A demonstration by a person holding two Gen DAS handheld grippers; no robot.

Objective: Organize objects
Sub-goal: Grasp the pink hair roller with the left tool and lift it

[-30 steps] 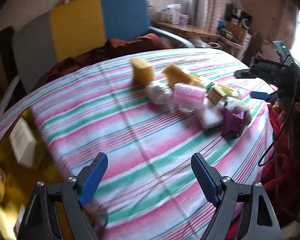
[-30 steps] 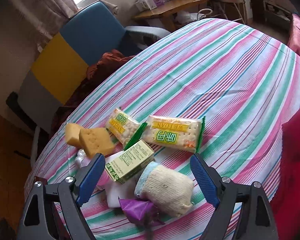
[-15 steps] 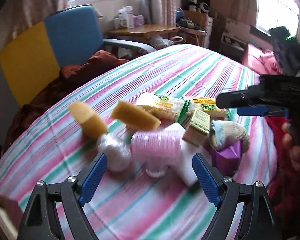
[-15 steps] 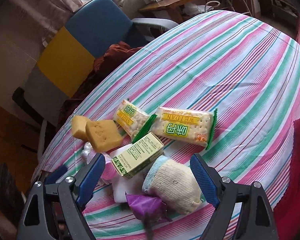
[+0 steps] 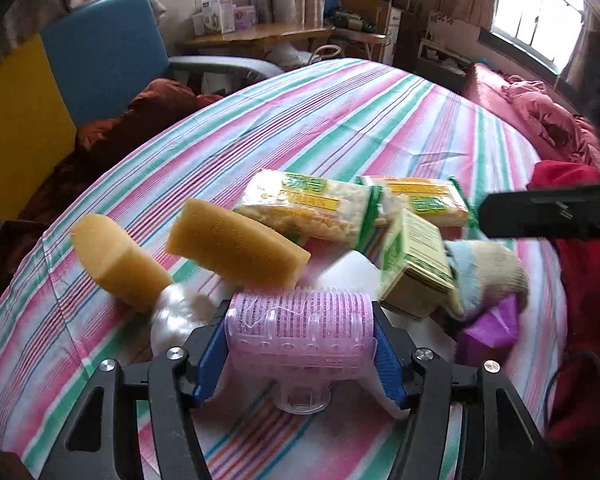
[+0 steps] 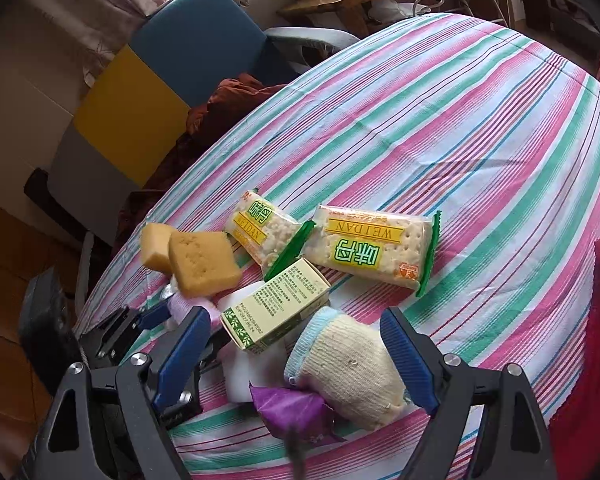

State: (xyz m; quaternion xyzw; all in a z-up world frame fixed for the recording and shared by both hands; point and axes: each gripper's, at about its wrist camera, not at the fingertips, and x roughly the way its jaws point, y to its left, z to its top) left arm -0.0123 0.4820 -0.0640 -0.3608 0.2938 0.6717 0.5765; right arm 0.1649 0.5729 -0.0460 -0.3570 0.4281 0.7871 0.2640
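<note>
**Left wrist view: pink roller clamped at the bottom of the frame**

In the left wrist view, the pink hair roller (image 5: 300, 332) was seen gripped end to end by the left gripper (image 5: 300, 344), low in the centre of the frame; the jaws had just been closing, and both blue pads were pressed against the roller's ends. It was still down among the pile on the striped tablecloth (image 5: 340, 128). The pick-up step was judged to be in hand; a clean lift was called for next, clear of the pearly white ball (image 5: 172, 320) just to its left and the sponge above.

The right gripper (image 6: 296, 356) was held wide apart at the bottom of its own frame, with nothing pinched, the knitted glove (image 6: 352, 364) lying between its fingers.

A count was taken: two yellow sponges (image 6: 200, 268), two cracker packets (image 6: 372, 248), one green carton (image 6: 276, 312), one glove, one purple wrapper (image 6: 292, 408), one roller, one ball.
</note>
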